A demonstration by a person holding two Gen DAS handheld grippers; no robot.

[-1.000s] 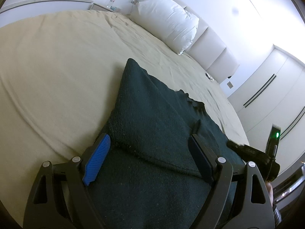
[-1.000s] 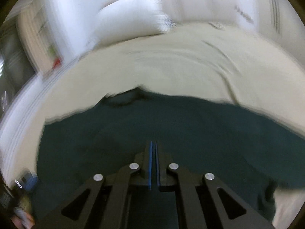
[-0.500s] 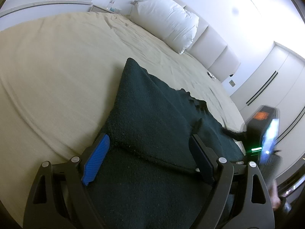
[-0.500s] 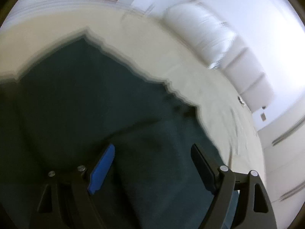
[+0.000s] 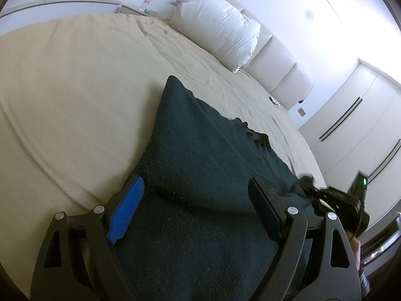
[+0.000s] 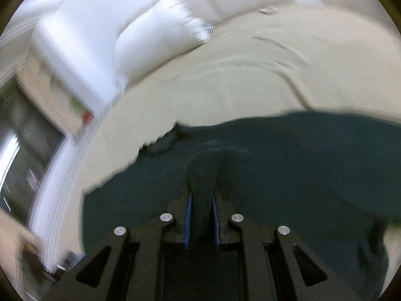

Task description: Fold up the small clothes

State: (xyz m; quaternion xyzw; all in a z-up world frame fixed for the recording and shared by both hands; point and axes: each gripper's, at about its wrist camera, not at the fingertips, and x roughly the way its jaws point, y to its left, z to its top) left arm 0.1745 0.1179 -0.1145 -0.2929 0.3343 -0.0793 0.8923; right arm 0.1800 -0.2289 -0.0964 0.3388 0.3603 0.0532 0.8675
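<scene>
A dark green knit garment point(image 5: 205, 165) lies partly folded on a cream bed sheet point(image 5: 62, 95). My left gripper point(image 5: 198, 200) is open, its fingers spread wide over the near part of the garment. My right gripper point(image 6: 201, 195) is shut on a pinched fold of the same garment point(image 6: 288, 165); the view is motion-blurred. The right gripper also shows in the left wrist view point(image 5: 310, 188) at the garment's right edge.
A white pillow point(image 5: 218, 30) leans on the white headboard point(image 5: 278, 67) at the far side of the bed. White wardrobe doors point(image 5: 356, 130) stand to the right. A nightstand point(image 5: 140, 10) with small items is at the back left.
My right gripper was open half a second ago and has now shut on a fold of the garment, swinging round. My left gripper has stayed open and still.
</scene>
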